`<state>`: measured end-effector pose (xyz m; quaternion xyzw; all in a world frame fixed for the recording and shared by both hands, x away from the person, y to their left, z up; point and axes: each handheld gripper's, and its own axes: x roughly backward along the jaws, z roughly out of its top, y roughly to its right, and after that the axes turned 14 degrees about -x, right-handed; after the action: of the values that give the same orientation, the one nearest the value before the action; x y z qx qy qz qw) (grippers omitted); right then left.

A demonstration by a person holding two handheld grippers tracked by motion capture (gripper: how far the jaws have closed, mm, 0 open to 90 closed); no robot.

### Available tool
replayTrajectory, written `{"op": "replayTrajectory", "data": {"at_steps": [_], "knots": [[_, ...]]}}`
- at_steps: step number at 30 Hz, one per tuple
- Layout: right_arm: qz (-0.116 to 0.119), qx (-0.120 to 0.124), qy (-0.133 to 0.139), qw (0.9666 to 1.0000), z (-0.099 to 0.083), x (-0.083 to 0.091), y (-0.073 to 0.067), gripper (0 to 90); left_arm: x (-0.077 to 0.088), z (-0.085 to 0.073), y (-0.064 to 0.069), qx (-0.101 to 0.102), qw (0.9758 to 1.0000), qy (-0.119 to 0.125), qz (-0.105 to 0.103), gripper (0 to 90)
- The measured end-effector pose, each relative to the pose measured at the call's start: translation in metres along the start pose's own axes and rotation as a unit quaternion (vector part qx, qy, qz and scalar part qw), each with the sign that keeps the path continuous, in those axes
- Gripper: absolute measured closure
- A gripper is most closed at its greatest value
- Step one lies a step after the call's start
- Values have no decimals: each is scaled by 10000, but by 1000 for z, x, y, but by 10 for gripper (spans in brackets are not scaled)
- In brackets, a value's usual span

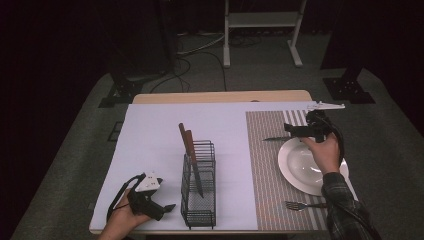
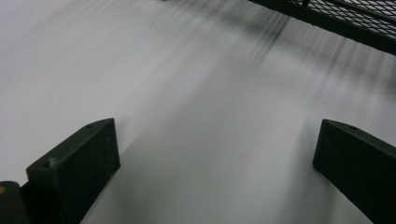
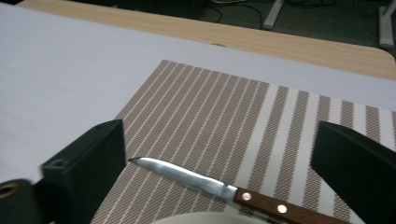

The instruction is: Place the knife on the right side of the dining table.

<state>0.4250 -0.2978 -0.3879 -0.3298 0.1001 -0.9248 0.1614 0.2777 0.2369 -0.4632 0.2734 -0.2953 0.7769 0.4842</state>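
A knife [image 3: 224, 189] with a brown wooden handle lies flat on the striped placemat [image 3: 210, 107], its blade pointing left, just beyond the white plate [image 1: 305, 165]. My right gripper [image 3: 219, 140] hovers over it with its jaws wide apart and nothing pressed between them. In the high view this gripper [image 1: 290, 130] is above the plate's far rim, beside the knife [image 1: 272, 138]. My left gripper [image 1: 167, 208] rests near the table's front edge, left of the wire basket [image 1: 199, 195]. Its jaws stand open over the bare white sheet [image 2: 187, 93].
Two wooden-handled knives [image 1: 186, 142] stand blade-down in the wire basket. A fork [image 1: 300, 205] lies on the placemat in front of the plate. The basket's edge [image 2: 336, 23] crosses the top right of the left gripper view. White sheet stretches left of the basket.
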Motion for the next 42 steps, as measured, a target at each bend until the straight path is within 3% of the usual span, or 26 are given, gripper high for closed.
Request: {"op": "replayTrajectory", "data": {"at_steps": [8, 17, 29, 39, 42], "knots": [[279, 361, -235, 9987, -11, 6, -34, 10, 0, 0, 0, -3, 10000, -11, -6, 0], [733, 778, -514, 9929, -38, 12, -73, 7, 0, 0, 0, 4, 10000, -10, -11, 0], [1308, 1171, -717, 9819, -75, 19, -121, 7, 0, 0, 0, 12, 10000, -1, 0, 0], [1603, 1455, -1099, 9701, -112, 15, -150, 6, 0, 0, 0, -1, 10000, -11, -7, 0], [1682, 1571, -1251, 9651, -126, 11, -157, 6, 0, 0, 0, -16, 10000, -14, -7, 0]]}}
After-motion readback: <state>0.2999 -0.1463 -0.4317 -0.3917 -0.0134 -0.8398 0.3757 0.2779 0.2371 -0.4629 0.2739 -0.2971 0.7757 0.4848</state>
